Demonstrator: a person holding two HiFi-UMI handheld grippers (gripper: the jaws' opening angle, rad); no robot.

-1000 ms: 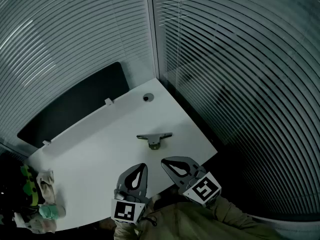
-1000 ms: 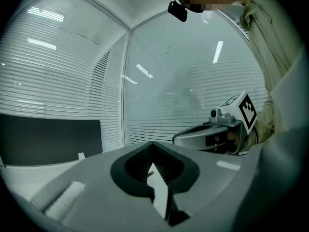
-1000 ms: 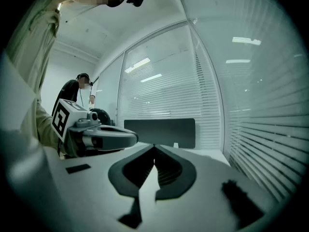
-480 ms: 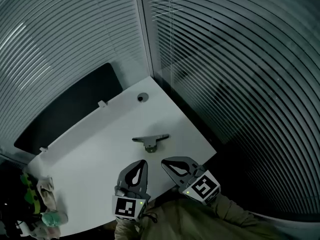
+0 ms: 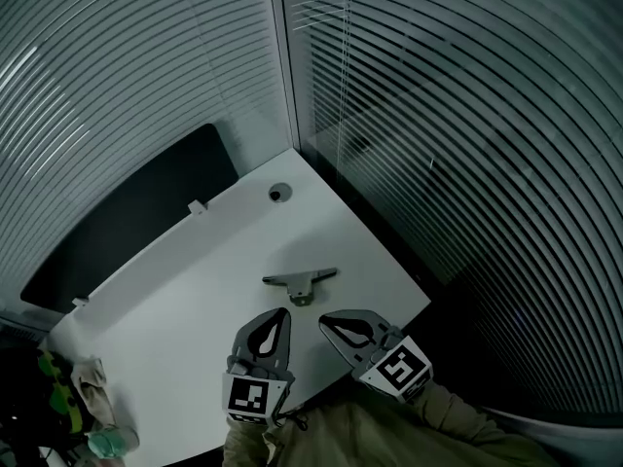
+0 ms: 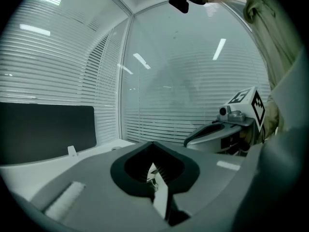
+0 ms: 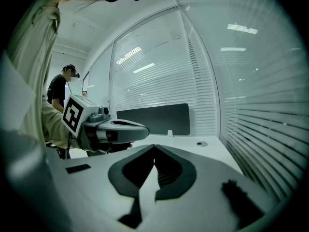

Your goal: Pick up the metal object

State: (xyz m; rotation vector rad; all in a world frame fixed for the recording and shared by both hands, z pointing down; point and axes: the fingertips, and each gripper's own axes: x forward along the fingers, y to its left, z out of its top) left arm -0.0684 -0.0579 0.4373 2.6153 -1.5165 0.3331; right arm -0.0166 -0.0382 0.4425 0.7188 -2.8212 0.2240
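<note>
The metal object point(image 5: 300, 282), a grey T-shaped bracket with a flat bar and a short foot, lies on the white table point(image 5: 195, 290) near its front right part. My left gripper point(image 5: 283, 311) hovers just in front of it, jaws shut and empty. Close to the right, my right gripper point(image 5: 323, 316) is also shut with nothing in it. In the left gripper view the shut jaws point(image 6: 153, 143) hide the object, and the right gripper point(image 6: 227, 124) shows beside them. The right gripper view has its shut jaws point(image 7: 154, 146) and the left gripper point(image 7: 113, 128) at the left.
A round cable hole point(image 5: 278, 194) sits at the table's far corner. A dark panel point(image 5: 127, 222) runs along the back edge. Slatted blinds point(image 5: 438, 115) close in behind and to the right. Cloth and green items point(image 5: 88, 397) lie at the lower left. A person point(image 7: 60, 88) stands far off.
Both grippers stay shut side by side. The gap between their tips and the metal object has narrowed a little, and the head view has shifted slightly.
</note>
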